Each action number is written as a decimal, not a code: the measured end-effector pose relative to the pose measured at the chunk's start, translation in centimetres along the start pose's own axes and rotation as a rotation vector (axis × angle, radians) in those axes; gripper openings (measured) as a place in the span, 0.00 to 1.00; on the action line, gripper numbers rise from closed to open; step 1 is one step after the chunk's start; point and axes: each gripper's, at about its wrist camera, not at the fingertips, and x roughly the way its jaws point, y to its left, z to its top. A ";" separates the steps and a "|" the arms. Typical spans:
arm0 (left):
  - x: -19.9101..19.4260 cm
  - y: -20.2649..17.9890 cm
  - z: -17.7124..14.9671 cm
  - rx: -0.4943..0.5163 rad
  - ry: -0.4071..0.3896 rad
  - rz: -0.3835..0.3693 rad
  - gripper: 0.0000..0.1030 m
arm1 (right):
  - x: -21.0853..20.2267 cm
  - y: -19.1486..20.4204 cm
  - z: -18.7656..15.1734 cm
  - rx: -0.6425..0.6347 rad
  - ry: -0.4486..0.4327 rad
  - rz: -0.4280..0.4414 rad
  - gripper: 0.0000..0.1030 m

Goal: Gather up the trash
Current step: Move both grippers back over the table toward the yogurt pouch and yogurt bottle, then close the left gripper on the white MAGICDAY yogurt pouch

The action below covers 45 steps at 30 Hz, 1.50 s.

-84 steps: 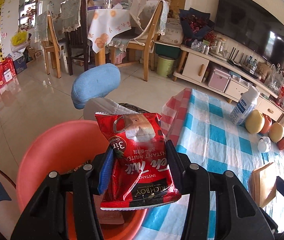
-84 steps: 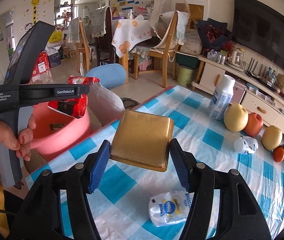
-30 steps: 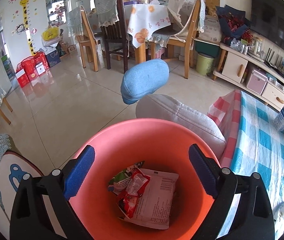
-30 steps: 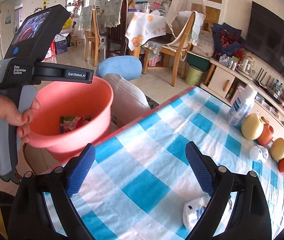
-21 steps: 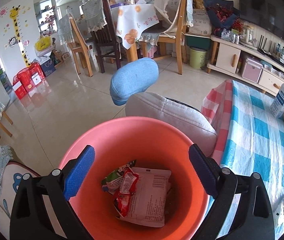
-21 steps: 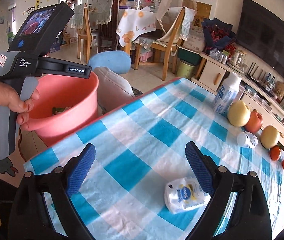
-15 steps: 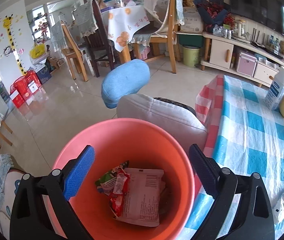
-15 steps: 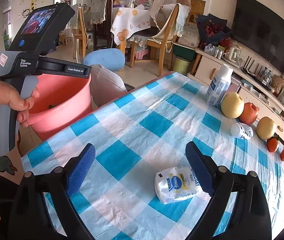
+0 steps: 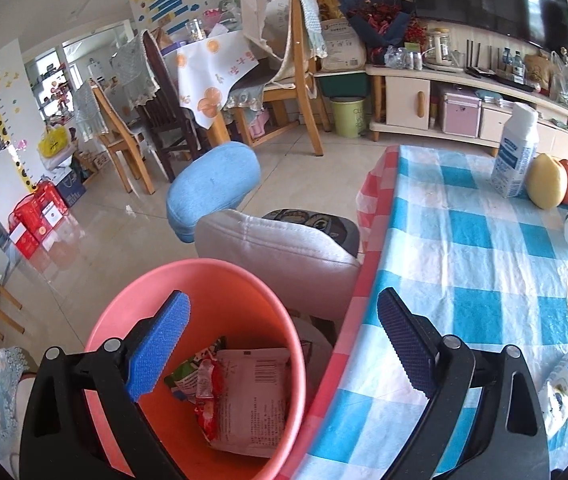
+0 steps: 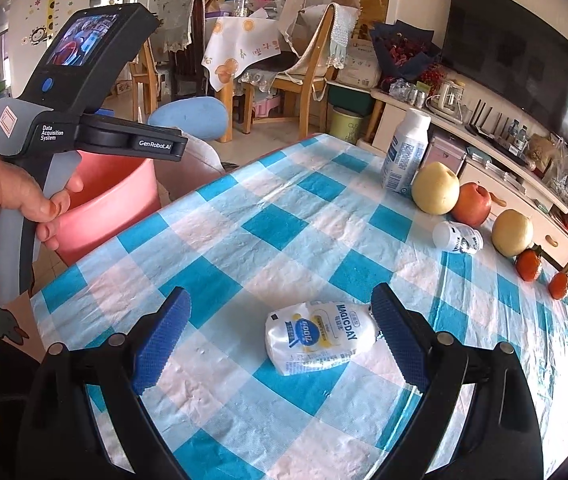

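A pink bucket [image 9: 220, 280] stands beside the table's left edge and holds several wrappers [image 9: 244, 392]; it also shows in the right wrist view [image 10: 112, 204]. My left gripper [image 9: 284, 340] is open and empty above the bucket's right rim. A crumpled white pouch [image 10: 319, 336] lies on the blue checked tablecloth [image 10: 268, 220]; it also shows in the left wrist view [image 9: 563, 380]. My right gripper [image 10: 280, 336] is open and empty, hovering above the table with the pouch just inside its right finger.
A white bottle [image 10: 403, 152], pears and an apple [image 10: 471, 204], a small lying bottle [image 10: 457, 238] and two tangerines [image 10: 529, 264] sit along the table's far side. A grey chair back [image 9: 276, 248] stands beside the bucket. The left hand-held gripper body [image 10: 44, 140] is at left.
Both grippers dropped what they held into the bucket and opened. The left has since drifted right toward the table edge. The right has swung over the table to the white pouch.
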 end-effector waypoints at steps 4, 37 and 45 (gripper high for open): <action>-0.2 -1.4 -0.1 0.050 -0.002 -0.007 0.91 | -0.3 -1.4 -0.7 0.029 -0.002 -0.012 0.90; -3.5 -13.4 -3.9 0.404 0.037 -0.604 0.91 | -2.9 -19.3 -4.1 0.351 -0.061 -0.197 0.90; -3.5 -17.5 -6.6 0.542 0.090 -0.653 0.91 | 0.3 -23.7 -4.3 0.480 -0.042 -0.118 0.90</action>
